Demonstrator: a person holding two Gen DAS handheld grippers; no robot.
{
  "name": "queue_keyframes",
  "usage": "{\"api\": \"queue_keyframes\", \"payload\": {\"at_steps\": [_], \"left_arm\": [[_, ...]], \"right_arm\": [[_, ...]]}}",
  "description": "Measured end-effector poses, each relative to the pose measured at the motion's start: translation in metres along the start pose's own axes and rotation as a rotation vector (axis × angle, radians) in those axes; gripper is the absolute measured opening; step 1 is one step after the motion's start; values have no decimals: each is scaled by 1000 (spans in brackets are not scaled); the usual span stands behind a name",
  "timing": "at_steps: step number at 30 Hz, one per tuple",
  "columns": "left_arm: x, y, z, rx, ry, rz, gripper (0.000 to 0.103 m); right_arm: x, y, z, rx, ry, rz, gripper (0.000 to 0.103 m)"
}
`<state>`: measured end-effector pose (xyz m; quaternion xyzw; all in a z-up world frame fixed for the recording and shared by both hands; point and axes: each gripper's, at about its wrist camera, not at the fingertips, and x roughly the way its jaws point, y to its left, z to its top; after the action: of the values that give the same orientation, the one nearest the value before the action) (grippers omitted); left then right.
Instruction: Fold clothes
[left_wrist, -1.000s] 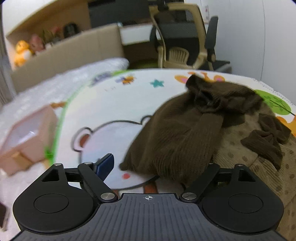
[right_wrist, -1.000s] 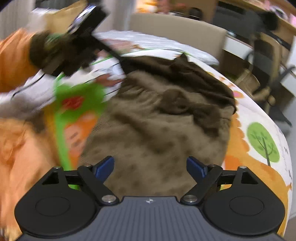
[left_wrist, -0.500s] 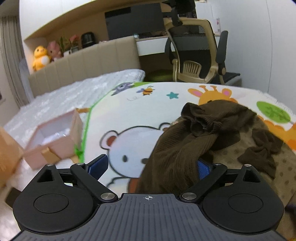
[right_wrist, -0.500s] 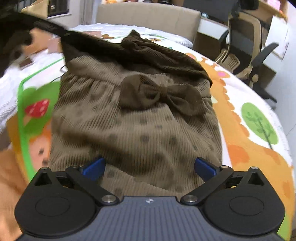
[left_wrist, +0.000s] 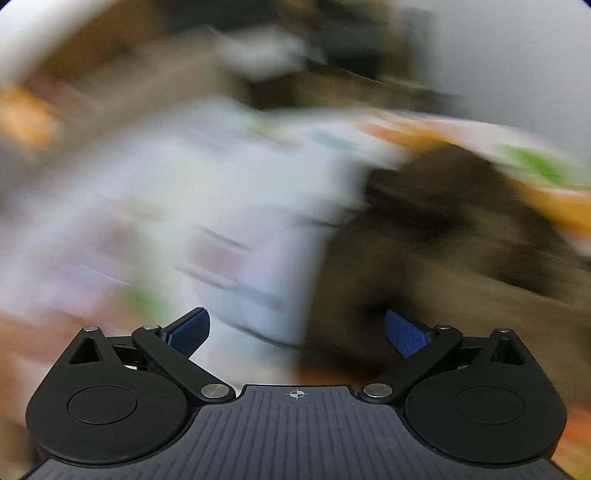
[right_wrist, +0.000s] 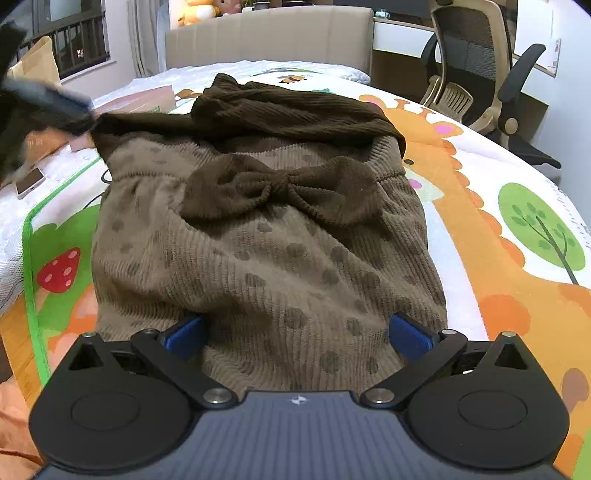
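Lying on cartoon mat (right_wrist: 517, 155), brown dress (right_wrist: 266, 258), no legible writing

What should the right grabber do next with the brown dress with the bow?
Probably close the right gripper on the near hem of the dress. Both of its blue pads are spread wide with the spotted fabric lying between them, flat on the play mat, so pinching would allow the next fold.

Both grippers (left_wrist: 295, 328) (right_wrist: 297, 330): black linkage arms, silver pivot screws, blue pads (right_wrist: 408, 334), ribbed grey base.
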<state>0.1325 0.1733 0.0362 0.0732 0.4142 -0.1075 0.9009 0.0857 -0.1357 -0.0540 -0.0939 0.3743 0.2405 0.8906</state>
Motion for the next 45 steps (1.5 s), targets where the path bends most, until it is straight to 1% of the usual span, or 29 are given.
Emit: {"api": "queue_keyframes", "payload": {"at_steps": [2, 5, 6, 8, 9, 10, 12, 14, 15, 18, 20, 22, 23, 26, 27, 30, 32, 35, 37, 39, 40, 44, 45], "left_arm": [[4, 9, -15, -56, 67, -157, 103], [-4, 17, -33, -116, 56, -32, 103], [-15, 22, -39, -164, 24, -66, 103], [-37, 33, -49, -261, -42, -133, 103], [-50, 34, -53, -301, -88, -173, 103], [-60, 33, -56, -346, -133, -233, 103], [-59, 27, -52, -412, -168, -326, 103], [-37, 16, -36, -452, -133, -345, 103], [-19, 12, -27, -441, -101, -318, 103], [35, -1, 0, -408, -5, -238, 103], [62, -2, 20, -366, 14, -160, 103], [83, -2, 41, -325, 14, -90, 103], [92, -5, 52, -279, -6, -38, 103], [119, -26, 89, -88, -95, 107, 103], [130, -32, 99, -41, -114, 128, 103], [158, -47, 122, 6, -153, 131, 103], [159, -53, 125, 8, -163, 119, 103], [161, -62, 129, 12, -177, 101, 103], [147, -65, 120, 24, -159, 102, 103], [132, -66, 110, 29, -135, 103, 103], [120, -67, 100, 27, -128, 102, 103], [76, -69, 60, 19, -104, 102, 103], [64, -73, 48, 20, -111, 110, 103]], "right_arm": [[-8, 1, -2, -20, 7, 8, 103], [-32, 1, -3, -82, -30, 32, 103], [-42, 0, -3, -101, -45, 43, 103], [-48, -6, 14, -118, -88, 23, 103], [-51, -10, 23, -126, -110, 12, 103], [-54, -13, 32, -134, -131, 2, 103], [-61, -20, 49, -151, -174, -19, 103], [-30, -24, 82, -112, -190, -109, 103], [-14, -26, 99, -92, -197, -154, 103], [45, -26, 123, -92, -153, -264, 103], [85, -26, 139, -92, -123, -337, 101], [107, -36, 136, -133, -116, -465, 99], [119, -42, 134, -153, -112, -529, 99], [115, -68, 131, -90, -99, -571, 101], [114, -77, 130, -69, -95, -584, 101], [111, -104, 126, -5, -81, -625, 101], [108, -121, 124, 38, -72, -651, 101], [91, -133, 119, 90, -57, -625, 101], [69, -131, 110, 107, -80, -551, 101], [43, -121, 95, 91, -84, -458, 102], [31, -113, 87, 73, -90, -429, 102], [-13, -68, 41, -95, -63, -303, 103], [-24, -57, 30, -137, -56, -271, 103]]}}
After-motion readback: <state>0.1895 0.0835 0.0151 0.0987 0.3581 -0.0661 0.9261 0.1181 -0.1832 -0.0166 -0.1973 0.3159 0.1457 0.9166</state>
